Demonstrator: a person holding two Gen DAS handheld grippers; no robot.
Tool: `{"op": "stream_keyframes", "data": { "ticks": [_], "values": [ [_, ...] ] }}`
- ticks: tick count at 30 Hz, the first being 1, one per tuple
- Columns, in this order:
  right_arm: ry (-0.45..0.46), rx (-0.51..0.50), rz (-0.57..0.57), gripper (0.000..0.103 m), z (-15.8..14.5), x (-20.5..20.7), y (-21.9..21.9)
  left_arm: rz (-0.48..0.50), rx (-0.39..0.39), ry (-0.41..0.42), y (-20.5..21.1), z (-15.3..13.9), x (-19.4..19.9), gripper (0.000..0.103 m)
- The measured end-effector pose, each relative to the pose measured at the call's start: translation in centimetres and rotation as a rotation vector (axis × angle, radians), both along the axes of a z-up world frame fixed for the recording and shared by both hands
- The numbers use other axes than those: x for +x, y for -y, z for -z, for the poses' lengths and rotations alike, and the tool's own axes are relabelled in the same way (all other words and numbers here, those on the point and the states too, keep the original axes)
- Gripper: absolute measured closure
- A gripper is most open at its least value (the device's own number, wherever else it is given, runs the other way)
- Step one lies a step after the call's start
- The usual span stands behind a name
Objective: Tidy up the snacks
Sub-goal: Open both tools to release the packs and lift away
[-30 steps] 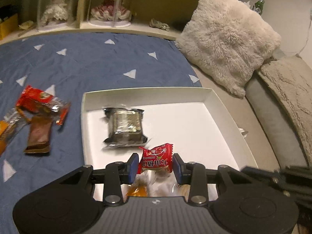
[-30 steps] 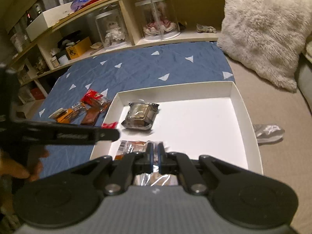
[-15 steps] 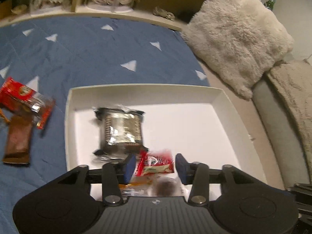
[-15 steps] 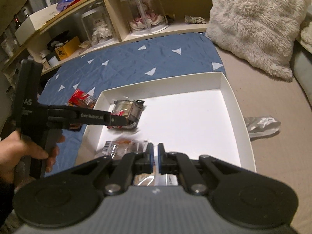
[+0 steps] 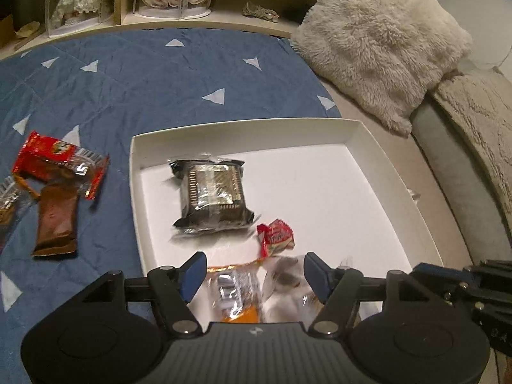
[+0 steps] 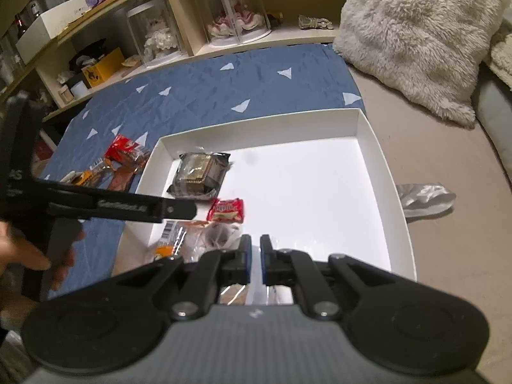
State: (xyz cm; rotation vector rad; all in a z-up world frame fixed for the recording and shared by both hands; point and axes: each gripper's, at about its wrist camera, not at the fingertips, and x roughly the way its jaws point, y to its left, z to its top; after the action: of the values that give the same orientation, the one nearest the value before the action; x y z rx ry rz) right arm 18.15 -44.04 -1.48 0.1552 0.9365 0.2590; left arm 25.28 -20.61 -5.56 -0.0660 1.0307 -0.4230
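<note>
Left gripper (image 5: 254, 270) was opening, its blue-padded jaws parting with nothing pinched between them. A second before, those pads had been clamped on the small red crinkled candy packet (image 5: 276, 237); half a second before, they had already slackened around it. Now the packet lay loose on the floor of the shallow white cardboard tray (image 5: 377, 147), just beyond the pads at about one o'clock from the gripper's middle and touching neither finger. Under the spread jaws sat a heap of clear and orange snack wrappers (image 5: 243, 291), at six o'clock from the red packet. The dark foil-wrapped square biscuit pack (image 5: 212, 196) rested at ten o'clock from the packet, in the same corner region of the tray as before.

Out on the blue quilted bedspread with white triangles (image 5: 128, 73), at nine o'clock from the tray, a red snack bag (image 5: 56, 156) and a brown chocolate bar wrapper (image 5: 57, 220) waited outside it.

Right gripper (image 6: 254, 257) stayed clenched, pads nearly touching with only a sliver of gap and nothing between them, hovering over the tray's near edge. In the right wrist view the red packet lay at eleven o'clock from it, and a hand (image 6: 28, 256) gripped the left tool's handle at nine o'clock.
</note>
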Motion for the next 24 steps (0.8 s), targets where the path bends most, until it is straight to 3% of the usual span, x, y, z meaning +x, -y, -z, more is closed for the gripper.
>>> {"op": "stream_keyframes", "data": {
  "ticks": [3,5,9,12,16,20,24],
  "values": [
    [-0.009,-0.01,-0.008,0.093,-0.2,-0.1,-0.3,0.009,0.015,0.003,-0.5,-0.7,-0.7,0.029],
    [-0.013,-0.014,-0.013,0.085,-0.3,-0.2,-0.4,0.015,0.023,0.007,-0.9,-1.2,-1.2,0.025],
    [-0.019,-0.04,-0.007,0.05,-0.6,-0.4,-0.7,0.034,0.038,0.017,-1.7,-2.0,-2.3,0.01],
    [-0.029,-0.054,0.001,0.036,-0.8,-0.6,-0.9,0.043,0.048,0.022,-2.4,-2.5,-3.2,0.001],
    [-0.028,-0.08,0.005,0.014,-1.6,-1.3,-1.4,0.056,0.064,0.026,-3.3,-3.0,-4.1,0.0],
    [-0.026,-0.084,0.008,0.001,-2.3,-2.0,-1.9,0.059,0.065,0.03,-4.6,-3.5,-4.9,0.0],
    [-0.023,-0.091,0.015,0.001,-2.8,-2.5,-2.5,0.054,0.058,0.035,-6.1,-3.8,-5.5,0.0]
  ]
}}
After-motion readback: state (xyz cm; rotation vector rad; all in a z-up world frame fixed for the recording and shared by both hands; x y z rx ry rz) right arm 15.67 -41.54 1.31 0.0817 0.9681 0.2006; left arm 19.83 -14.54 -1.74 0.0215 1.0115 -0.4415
